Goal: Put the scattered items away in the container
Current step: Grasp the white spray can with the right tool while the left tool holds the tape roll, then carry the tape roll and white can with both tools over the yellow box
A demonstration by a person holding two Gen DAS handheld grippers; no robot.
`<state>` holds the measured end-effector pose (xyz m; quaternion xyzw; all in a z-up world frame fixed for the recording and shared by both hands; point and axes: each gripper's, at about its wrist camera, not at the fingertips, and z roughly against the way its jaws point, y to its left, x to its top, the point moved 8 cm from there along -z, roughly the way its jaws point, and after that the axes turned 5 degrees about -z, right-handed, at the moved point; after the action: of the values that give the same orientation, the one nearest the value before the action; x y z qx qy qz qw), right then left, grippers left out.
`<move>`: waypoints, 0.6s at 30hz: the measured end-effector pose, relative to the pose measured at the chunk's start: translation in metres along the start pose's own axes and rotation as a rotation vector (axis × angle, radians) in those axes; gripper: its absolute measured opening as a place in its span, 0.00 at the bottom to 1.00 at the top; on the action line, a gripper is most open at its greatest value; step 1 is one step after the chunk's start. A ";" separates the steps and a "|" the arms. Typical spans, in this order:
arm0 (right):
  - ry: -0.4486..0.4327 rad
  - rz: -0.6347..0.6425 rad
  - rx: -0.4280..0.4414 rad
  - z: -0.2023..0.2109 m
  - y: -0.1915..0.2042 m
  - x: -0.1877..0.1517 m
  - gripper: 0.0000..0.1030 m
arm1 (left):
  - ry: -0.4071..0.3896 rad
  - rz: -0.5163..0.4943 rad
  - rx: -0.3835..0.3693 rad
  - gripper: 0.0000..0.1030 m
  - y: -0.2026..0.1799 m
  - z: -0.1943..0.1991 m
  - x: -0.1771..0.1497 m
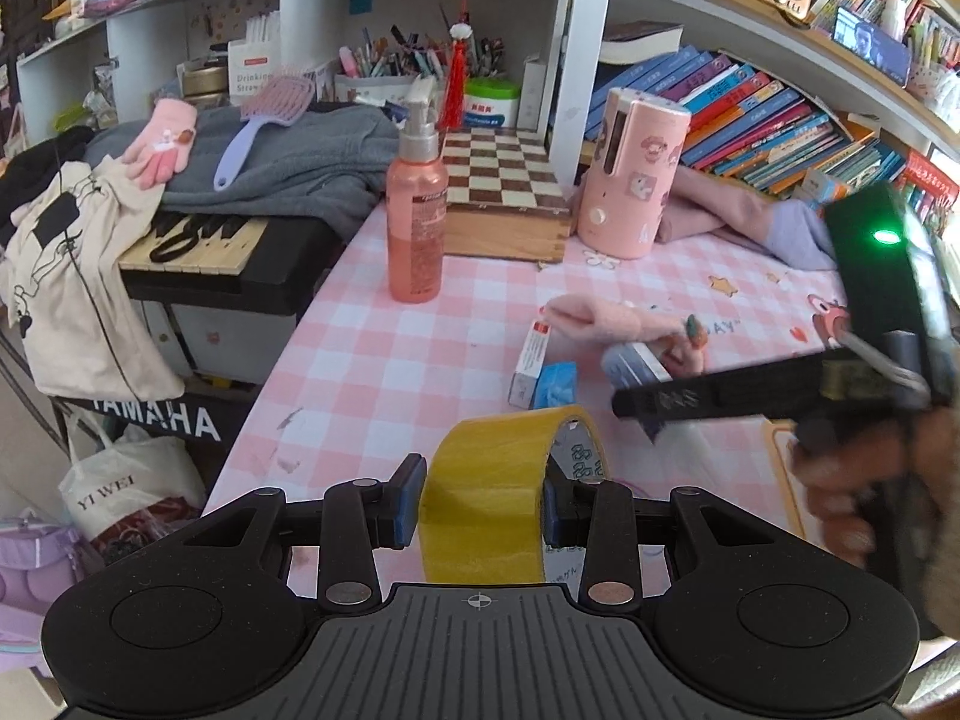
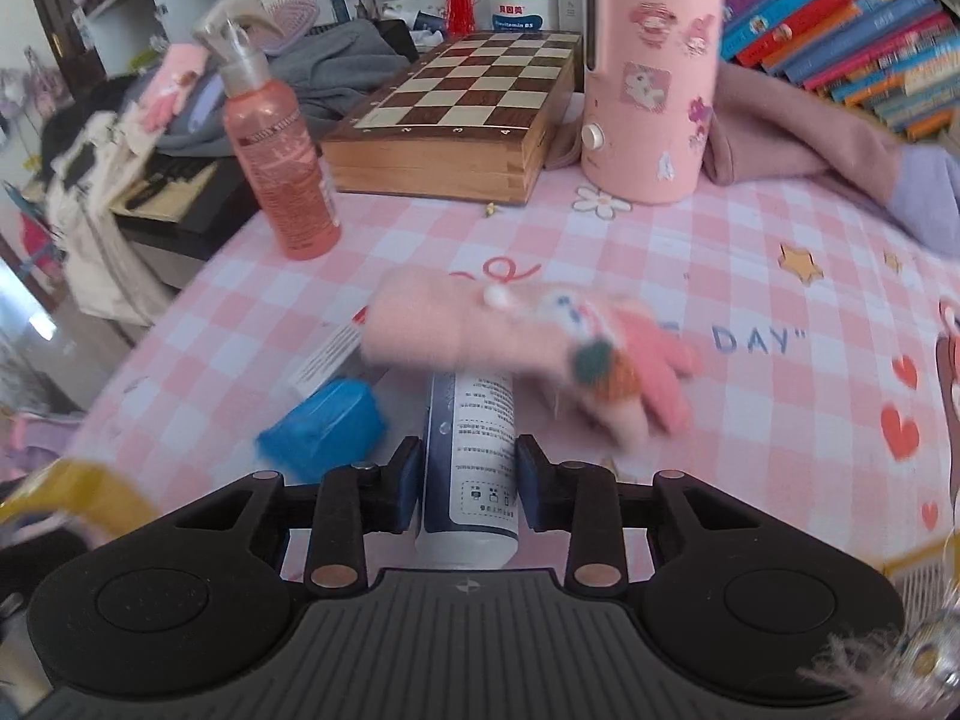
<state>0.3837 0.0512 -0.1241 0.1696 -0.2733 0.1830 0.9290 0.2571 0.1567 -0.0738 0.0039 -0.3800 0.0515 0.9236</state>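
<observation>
Table (image 2: pixel 750 252): pink check cloth, container not in view.
Tape roll (image 1: pixel 489 498): pinched in left gripper (image 1: pixel 477 507), lifted off the cloth.
Bottle (image 2: pixel 471 456): lying between right gripper (image 2: pixel 468 483) pads, seemingly clamped.
Next: probably lift, locate container.

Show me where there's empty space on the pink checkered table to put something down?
Bare cloth lies between the peach pump bottle and the small boxes, and right of the pink glove near the star print. It is crowded around the glove, the blue packet and the white bottle.
</observation>
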 end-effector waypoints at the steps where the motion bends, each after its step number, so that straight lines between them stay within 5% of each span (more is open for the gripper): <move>1: -0.004 -0.002 0.004 0.008 -0.001 -0.003 0.30 | -0.006 -0.003 -0.003 0.35 -0.002 0.001 0.001; 18: -0.112 -0.030 -0.030 0.093 -0.016 -0.035 0.30 | -0.090 -0.046 -0.084 0.35 -0.035 0.036 0.009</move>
<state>0.3215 -0.0101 -0.0733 0.1698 -0.3252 0.1551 0.9173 0.2418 0.1211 -0.0405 -0.0241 -0.4227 0.0142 0.9058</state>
